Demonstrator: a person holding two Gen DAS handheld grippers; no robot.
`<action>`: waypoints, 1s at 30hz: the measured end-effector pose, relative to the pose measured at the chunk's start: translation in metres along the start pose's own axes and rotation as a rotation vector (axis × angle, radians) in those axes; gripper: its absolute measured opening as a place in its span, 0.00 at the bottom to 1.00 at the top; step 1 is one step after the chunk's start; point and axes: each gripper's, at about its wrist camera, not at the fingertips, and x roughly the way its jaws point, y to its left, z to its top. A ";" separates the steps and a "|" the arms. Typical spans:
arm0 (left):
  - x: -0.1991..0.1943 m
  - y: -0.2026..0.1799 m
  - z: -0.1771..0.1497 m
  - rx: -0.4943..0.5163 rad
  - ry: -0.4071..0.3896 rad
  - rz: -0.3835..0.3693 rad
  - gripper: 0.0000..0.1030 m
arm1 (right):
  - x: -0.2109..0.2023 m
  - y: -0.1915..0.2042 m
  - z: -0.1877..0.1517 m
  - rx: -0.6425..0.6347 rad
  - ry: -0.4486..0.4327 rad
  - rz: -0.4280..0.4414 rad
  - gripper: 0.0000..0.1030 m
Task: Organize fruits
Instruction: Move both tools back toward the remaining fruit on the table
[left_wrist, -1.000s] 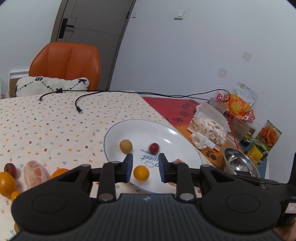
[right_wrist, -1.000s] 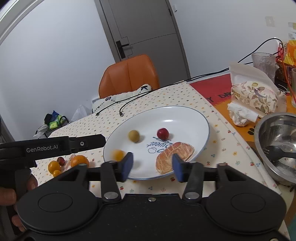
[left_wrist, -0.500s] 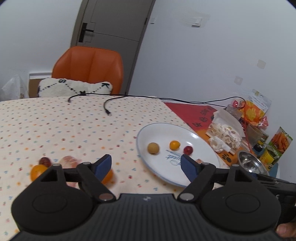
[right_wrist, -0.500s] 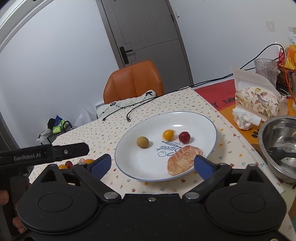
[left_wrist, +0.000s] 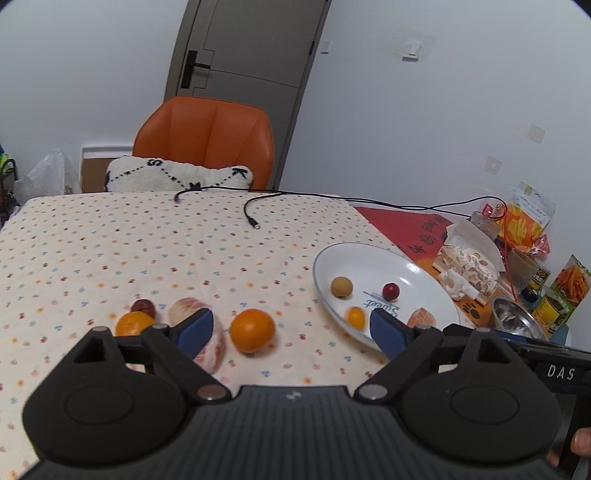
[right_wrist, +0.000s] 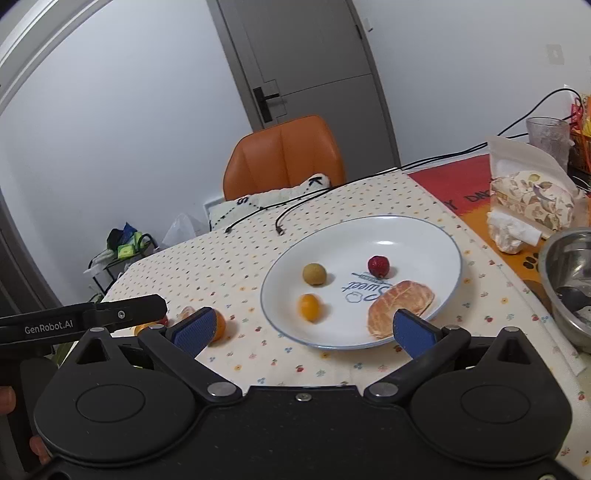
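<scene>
We held our left gripper (left_wrist: 290, 326) low over the dotted cream tablecloth (left_wrist: 110, 251), its blue-padded jaws spread wide and empty. Between and just beyond them lay a round, glossy orange (left_wrist: 252, 329); beside it sat a peeled, pale pink citrus (left_wrist: 199, 325) partly behind the left pad, then a second orange fruit (left_wrist: 133, 324) touching a small dark red fruit (left_wrist: 143, 306). The cloth behind these fruits ran bare to the far edge, crossed only by a thin black cable (left_wrist: 255, 210).

Our right gripper (right_wrist: 303, 328) was likewise open wide and held nothing, poised at the near rim of the smooth white round plate with a thin blue edge line (right_wrist: 424, 236). In the plate lay a dull tan-green round fruit (right_wrist: 314, 273), a shiny red berry-like fruit (right_wrist: 378, 266), a small oval orange kumquat (right_wrist: 309, 307) and a peeled, veined citrus half (right_wrist: 400, 302) near the front rim, all apart from each other. We read "Sweet" in blue script on the plate. The left tool's arm showed "GenRobot.AI" in the right view; "DAS" showed on the right tool in the left view.

To the plate's right a brushed steel bowl (right_wrist: 569, 280) stood close, with a crumpled floral tissue pack (right_wrist: 532, 199) behind it.
</scene>
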 end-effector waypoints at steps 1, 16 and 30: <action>-0.002 0.002 -0.001 -0.001 -0.001 0.005 0.88 | 0.000 0.001 -0.001 -0.003 0.000 0.001 1.00; -0.025 0.033 -0.009 -0.043 -0.014 0.074 0.89 | 0.009 0.022 -0.006 -0.014 0.020 0.049 1.00; -0.028 0.060 -0.025 -0.104 0.014 0.105 0.89 | 0.023 0.037 -0.012 -0.034 0.063 0.079 1.00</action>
